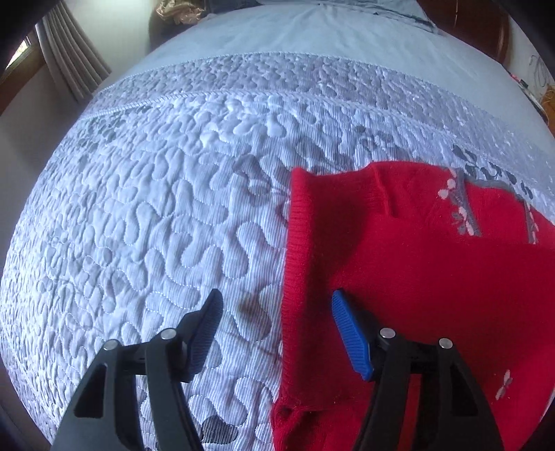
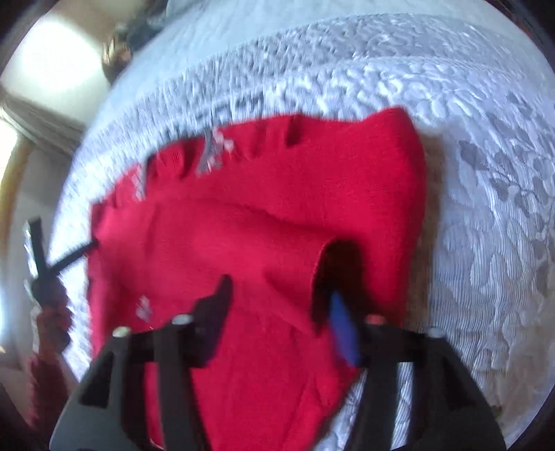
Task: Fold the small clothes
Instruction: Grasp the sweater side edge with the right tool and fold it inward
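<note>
A small red knit sweater (image 1: 416,277) with grey and pink flower stitching lies partly folded on a quilted white-grey bedspread (image 1: 138,208). In the left wrist view my left gripper (image 1: 276,298) is open, astride the sweater's ribbed left edge, one finger over the quilt and one over the red knit. The right wrist view is blurred. There my right gripper (image 2: 280,289) is open just above the sweater (image 2: 260,208), next to a raised fold with a dark opening. At the far left of that view a hand (image 2: 52,326) holds the left gripper, with one finger (image 2: 74,255) at the sweater's edge.
The bedspread (image 2: 485,173) extends widely on the sweater's left and right. Beyond it lies a smooth pale-blue sheet (image 1: 277,31), then a wooden headboard (image 1: 485,27). A curtain (image 1: 69,59) hangs at the far left, and small clutter (image 1: 534,86) sits at the right edge.
</note>
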A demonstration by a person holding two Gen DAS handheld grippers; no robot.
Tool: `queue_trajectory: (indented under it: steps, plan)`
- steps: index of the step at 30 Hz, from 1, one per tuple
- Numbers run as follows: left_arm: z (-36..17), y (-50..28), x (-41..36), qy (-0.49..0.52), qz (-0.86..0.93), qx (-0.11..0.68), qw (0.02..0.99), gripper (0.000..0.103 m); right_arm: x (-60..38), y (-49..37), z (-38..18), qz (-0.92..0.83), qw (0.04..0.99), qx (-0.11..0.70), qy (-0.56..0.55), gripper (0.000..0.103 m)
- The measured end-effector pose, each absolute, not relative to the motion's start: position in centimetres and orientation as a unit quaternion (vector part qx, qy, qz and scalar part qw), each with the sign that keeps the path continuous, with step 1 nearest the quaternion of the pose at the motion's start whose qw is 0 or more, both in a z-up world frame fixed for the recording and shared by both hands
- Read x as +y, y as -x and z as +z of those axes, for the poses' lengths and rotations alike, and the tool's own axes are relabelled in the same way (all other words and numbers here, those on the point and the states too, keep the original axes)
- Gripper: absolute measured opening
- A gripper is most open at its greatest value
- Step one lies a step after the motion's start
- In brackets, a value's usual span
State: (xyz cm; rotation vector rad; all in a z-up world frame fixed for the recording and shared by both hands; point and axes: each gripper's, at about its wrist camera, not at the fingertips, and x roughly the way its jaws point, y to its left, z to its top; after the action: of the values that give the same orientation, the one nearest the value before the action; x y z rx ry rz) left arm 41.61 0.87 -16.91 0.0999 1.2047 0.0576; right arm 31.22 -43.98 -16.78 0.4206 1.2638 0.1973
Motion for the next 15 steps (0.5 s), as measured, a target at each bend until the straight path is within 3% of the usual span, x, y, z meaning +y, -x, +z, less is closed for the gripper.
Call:
queue_trajectory:
  steps: [5,7,8,10,11,12,13,15]
  plan:
    - [-16.6,-43.9,0.5,-0.050,0.028,0.566,0.823,0.066,-46.0,-33.9,-17.4,0.087,0.765,0.590,-0.244,0.055]
    - [-17.5,-44.8,0.7,-0.030,0.028,0.580,0.814,0.066,-46.5,-34.8,-18.1,0.085,0.756,0.598,-0.253,0.047]
    - [-17.9,-45.0,0.8,-0.020,0.024,0.584,0.811,0.066,-46.8,-35.0,-18.2,0.084,0.754,0.599,-0.254,0.039]
    - [-18.3,-45.3,0.8,0.002,0.012,0.588,0.809,0.058,-47.0,-35.5,-18.6,0.086,0.753,0.602,-0.251,0.017]
    - [-18.4,-45.3,0.7,0.009,0.006,0.590,0.807,0.048,-47.1,-35.4,-18.5,0.089,0.753,0.601,-0.252,0.011]
    - [-18.4,-45.3,0.4,0.011,0.002,0.590,0.807,0.034,-47.2,-35.4,-18.0,0.091,0.763,0.589,-0.248,0.009]
    - [-18.3,-45.2,0.1,0.012,-0.003,0.590,0.808,0.027,-47.2,-35.1,-17.2,0.093,0.775,0.578,-0.240,0.008]
    - [-18.2,-45.1,-0.5,-0.004,0.010,0.583,0.813,0.023,-47.6,-34.8,-15.6,0.099,0.804,0.541,-0.228,0.008]
